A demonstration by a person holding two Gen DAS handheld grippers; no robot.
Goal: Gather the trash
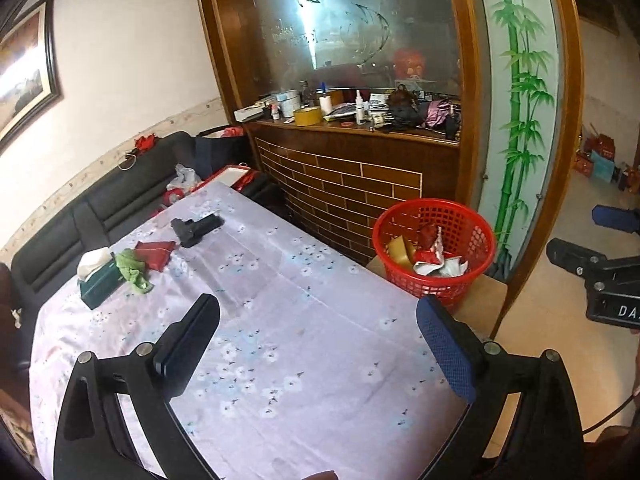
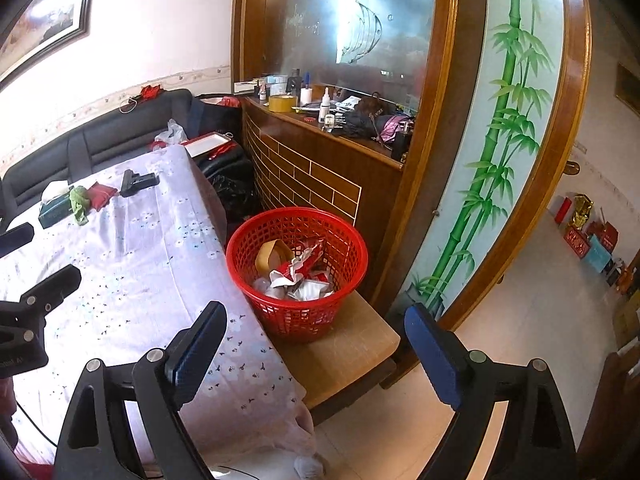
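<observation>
Left wrist view looks down and forward from above the near end of the worktop [image 1: 280, 300]. Right wrist view sits further right, over the worktop's edge, nearer the red basket [image 2: 298, 264]. Both face the wooden cabinet [image 1: 352, 184] and share worktop, basket and cabinet.

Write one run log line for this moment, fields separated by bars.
left gripper: open, empty, above table | right gripper: open, empty | red basket: on stool, holds trash | green cloth: on table

Red mesh basket [image 2: 297, 272]; lilac tablecloth [image 1: 260, 320] with small white blossoms.
</observation>
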